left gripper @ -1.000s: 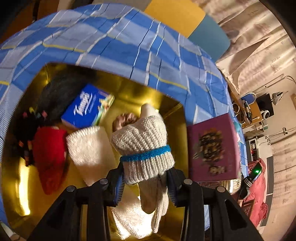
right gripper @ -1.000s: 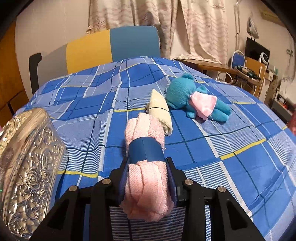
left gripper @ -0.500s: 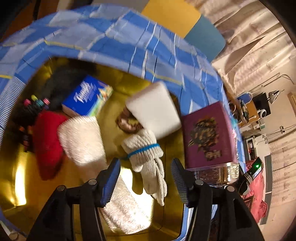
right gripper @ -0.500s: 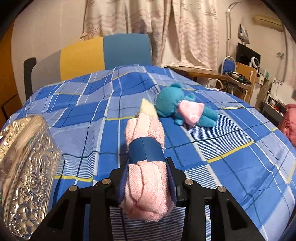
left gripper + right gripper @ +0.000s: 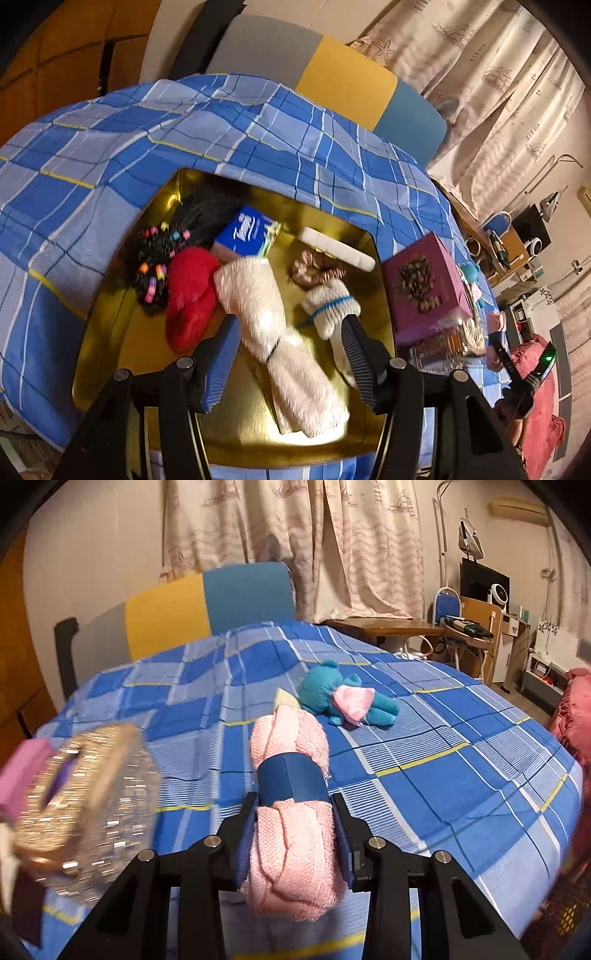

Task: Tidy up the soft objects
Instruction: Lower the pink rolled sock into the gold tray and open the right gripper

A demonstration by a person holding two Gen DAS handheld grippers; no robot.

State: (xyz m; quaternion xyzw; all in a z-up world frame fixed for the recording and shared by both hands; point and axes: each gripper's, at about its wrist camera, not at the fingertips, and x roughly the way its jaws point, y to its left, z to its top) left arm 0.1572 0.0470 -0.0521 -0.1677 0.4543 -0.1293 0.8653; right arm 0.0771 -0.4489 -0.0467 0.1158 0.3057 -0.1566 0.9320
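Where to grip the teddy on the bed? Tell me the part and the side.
Grip the teddy across its head, the roundest, thickest part, coming from above. It lies flat on the bedspread with a pink cloth over its middle, so the body offers a looser hold.

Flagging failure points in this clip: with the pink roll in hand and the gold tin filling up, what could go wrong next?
1. The gold tin is crowded; the pink rolled towel with its blue band may land on the cream knitted glove.
2. The shut right claw grips below that band; the roll could sag.
3. The open left claw hangs over the white fluffy sock and might snag it.
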